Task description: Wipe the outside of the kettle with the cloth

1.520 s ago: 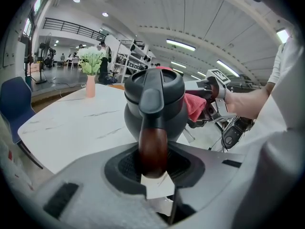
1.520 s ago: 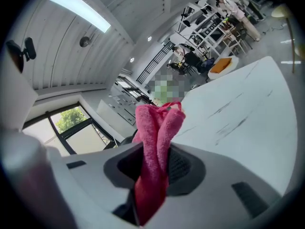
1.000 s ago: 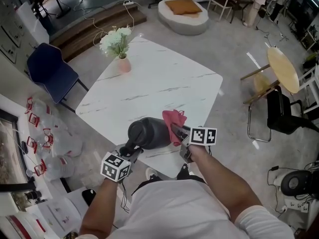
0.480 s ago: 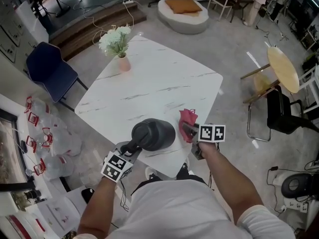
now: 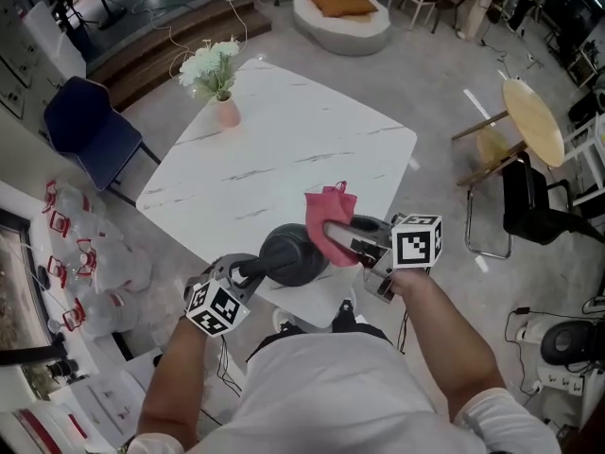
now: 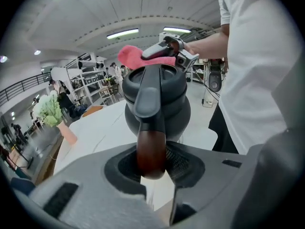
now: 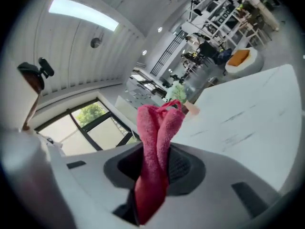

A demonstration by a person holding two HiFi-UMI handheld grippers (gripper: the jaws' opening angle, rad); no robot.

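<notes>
A dark grey kettle [image 5: 295,256] hovers over the near edge of the white marble table [image 5: 274,149]. My left gripper [image 5: 248,272] is shut on its brown handle end [image 6: 151,151], with the kettle body [image 6: 157,99] straight ahead of the jaws. My right gripper [image 5: 333,230] is shut on a pink cloth [image 5: 326,218], held just above the kettle's top. The left gripper view shows the cloth [image 6: 136,56] and the right gripper [image 6: 167,49] over the lid. In the right gripper view the folded cloth [image 7: 157,142] sticks up from between the jaws [image 7: 157,163].
A pink vase with white flowers [image 5: 217,78] stands at the table's far left corner. A blue chair [image 5: 90,126] is left of the table, a round wooden side table [image 5: 534,121] and a black chair [image 5: 539,206] to the right. Plastic bags [image 5: 80,253] lie on the floor.
My right gripper has lifted the cloth from beside the kettle to just over its top. The left gripper has rolled, turning the kettle in its grip.
</notes>
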